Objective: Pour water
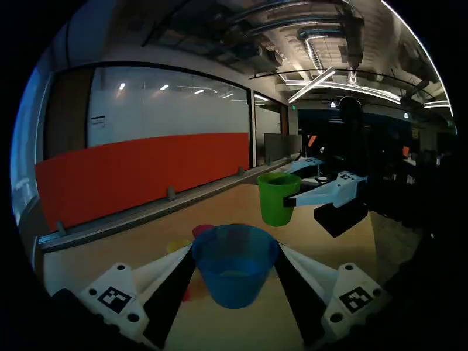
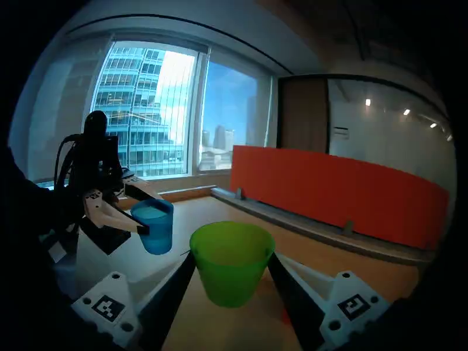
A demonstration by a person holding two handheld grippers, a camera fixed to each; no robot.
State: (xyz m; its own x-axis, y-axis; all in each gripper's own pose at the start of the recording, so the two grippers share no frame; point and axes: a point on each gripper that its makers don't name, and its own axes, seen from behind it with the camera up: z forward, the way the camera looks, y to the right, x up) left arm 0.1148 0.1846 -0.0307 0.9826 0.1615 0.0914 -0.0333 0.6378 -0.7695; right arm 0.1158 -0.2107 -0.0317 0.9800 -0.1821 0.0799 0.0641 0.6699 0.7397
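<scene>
Wooden counter (image 1: 234, 205), bounded at its far edge by an orange partition (image 1: 146, 169). Left tongs (image 1: 234, 257) are shown part-closed, both fingers pressed on the sides of the blue cup (image 1: 235, 284) just below its rim. Right tongs (image 2: 232, 260) are set likewise on the green cup (image 2: 232, 286). Both cups are held upright and appear lifted over the middle of the counter, inward from that far edge and near each other without touching. A pale level is seen inside the blue cup and is taken for water, though how full it is cannot be told. The green cup looks empty. Both cups are judged to be thin, light, smooth plastic: easily squeezed out of round and apt to slip downward along their taper. A moderate grip high on the wall, under the rim, is therefore favoured, with slow tilting of the loaded cup. Small coloured items (image 1: 202, 230) lie on the counter beyond the blue cup.
</scene>
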